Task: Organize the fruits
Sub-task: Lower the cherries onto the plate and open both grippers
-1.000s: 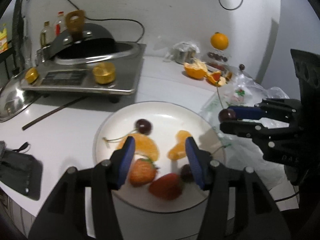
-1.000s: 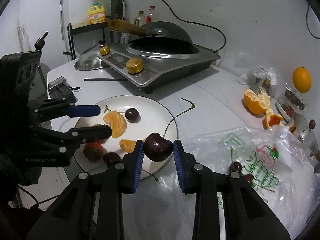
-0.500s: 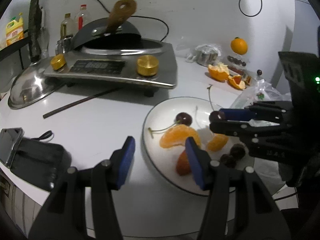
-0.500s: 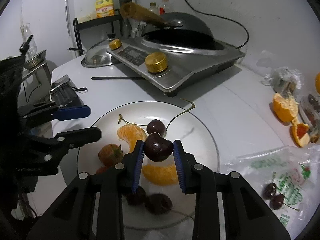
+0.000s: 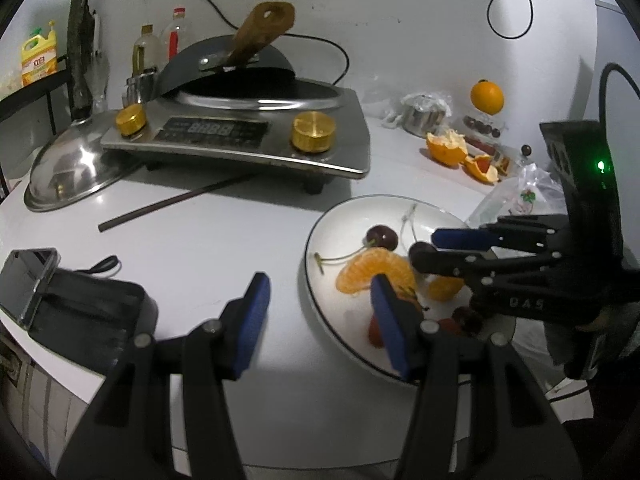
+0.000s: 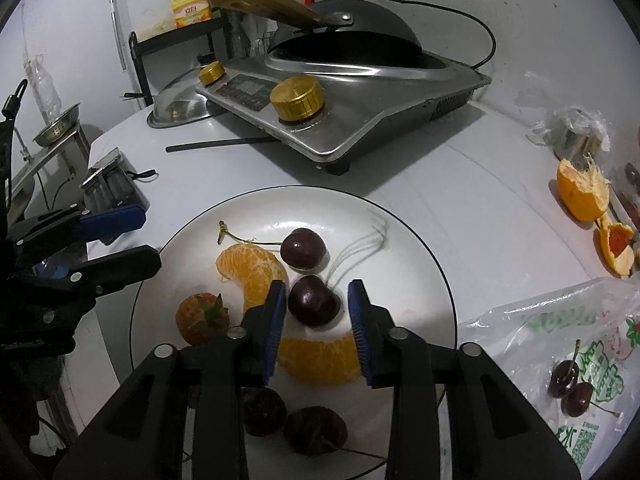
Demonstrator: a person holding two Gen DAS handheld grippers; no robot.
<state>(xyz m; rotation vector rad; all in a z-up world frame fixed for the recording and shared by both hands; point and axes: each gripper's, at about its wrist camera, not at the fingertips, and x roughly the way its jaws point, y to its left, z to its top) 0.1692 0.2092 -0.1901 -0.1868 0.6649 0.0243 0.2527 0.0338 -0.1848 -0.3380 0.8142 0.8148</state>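
A white plate (image 6: 400, 240) holds orange segments (image 6: 252, 268), a strawberry (image 6: 200, 318) and several dark cherries. My right gripper (image 6: 316, 304) is low over the plate with its jaws parted; a cherry (image 6: 314, 300) lies between them, touching neither pad. Its stem looks blurred. In the left wrist view the right gripper (image 5: 424, 246) sits over the plate (image 5: 320, 240) with that cherry (image 5: 422, 249) at its tips. My left gripper (image 5: 316, 304) is open and empty at the plate's left edge.
An induction cooker (image 5: 240, 136) with a wok stands behind the plate, a steel lid (image 5: 68, 172) and a chopstick (image 5: 176, 200) beside it. A black pouch (image 5: 80, 312) lies front left. A plastic bag with cherries (image 6: 572, 388), orange peels (image 6: 584, 192) and an orange (image 5: 486, 96) lie right.
My right gripper has lowered to the plate and opened, letting go of the cherry. The left gripper has drifted further left of the plate.
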